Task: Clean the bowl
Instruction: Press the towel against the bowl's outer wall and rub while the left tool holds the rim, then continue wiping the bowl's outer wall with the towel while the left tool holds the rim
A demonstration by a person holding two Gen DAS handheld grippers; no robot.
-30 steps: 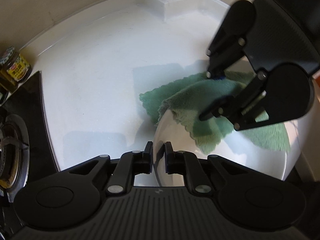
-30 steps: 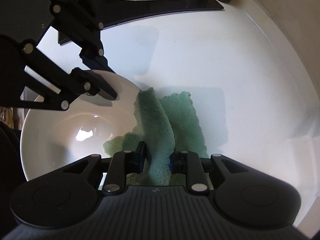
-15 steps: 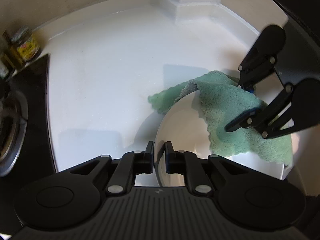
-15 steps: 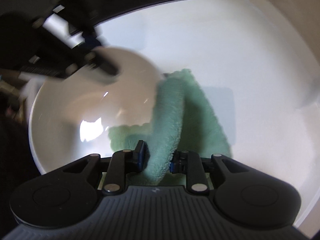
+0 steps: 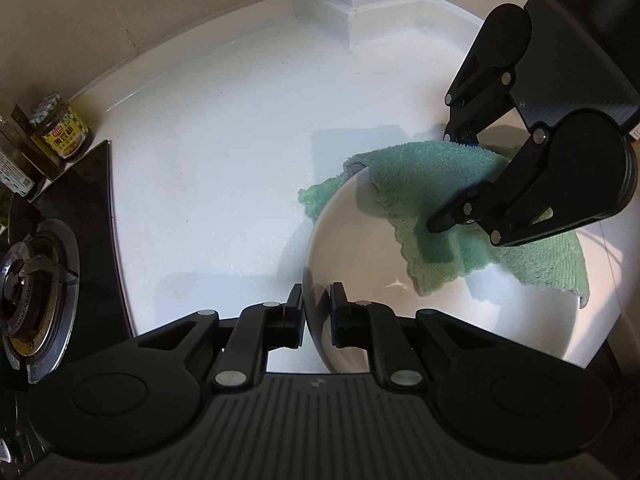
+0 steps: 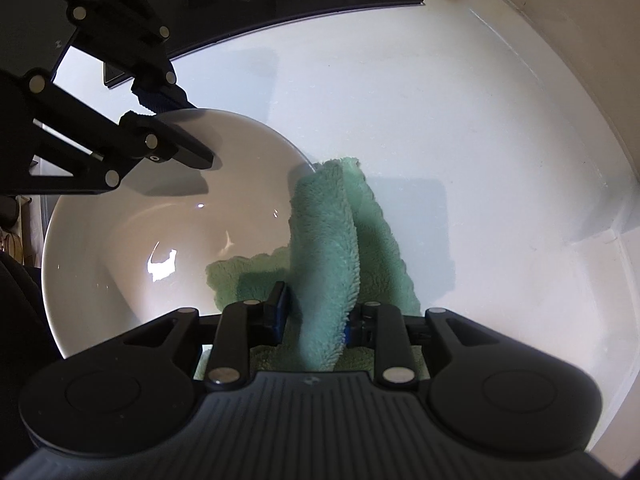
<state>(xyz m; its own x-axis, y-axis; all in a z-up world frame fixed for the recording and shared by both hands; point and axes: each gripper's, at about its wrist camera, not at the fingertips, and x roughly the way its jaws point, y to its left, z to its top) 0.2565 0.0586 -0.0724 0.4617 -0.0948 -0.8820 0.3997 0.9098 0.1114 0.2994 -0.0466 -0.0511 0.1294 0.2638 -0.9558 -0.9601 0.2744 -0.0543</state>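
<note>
the left gripper [image 5: 317, 312] stands with one finger on each side of the near rim of the white bowl [image 5: 400, 312]; its jaws are narrow and are opening a little now, with the rim between them. the bowl rests on the white counter [image 5: 224, 168], near its front edge.

in the right wrist view, the right gripper [image 6: 320, 316] has a thick fold of the green cloth [image 6: 326, 248] between its jaws, which are opening; the fold fills the gap between the fingers. the fold's long axis runs straight away from the jaws, over the far rim, and one corner lies inside the bowl, to the left of the jaws. so the right gripper is nearer to the cloth.

compared with one second ago, the cloth sits more toward the right side of the bowl, and the jar [image 5: 60, 130] and gas burner [image 5: 32, 280] appear more in view.
</note>
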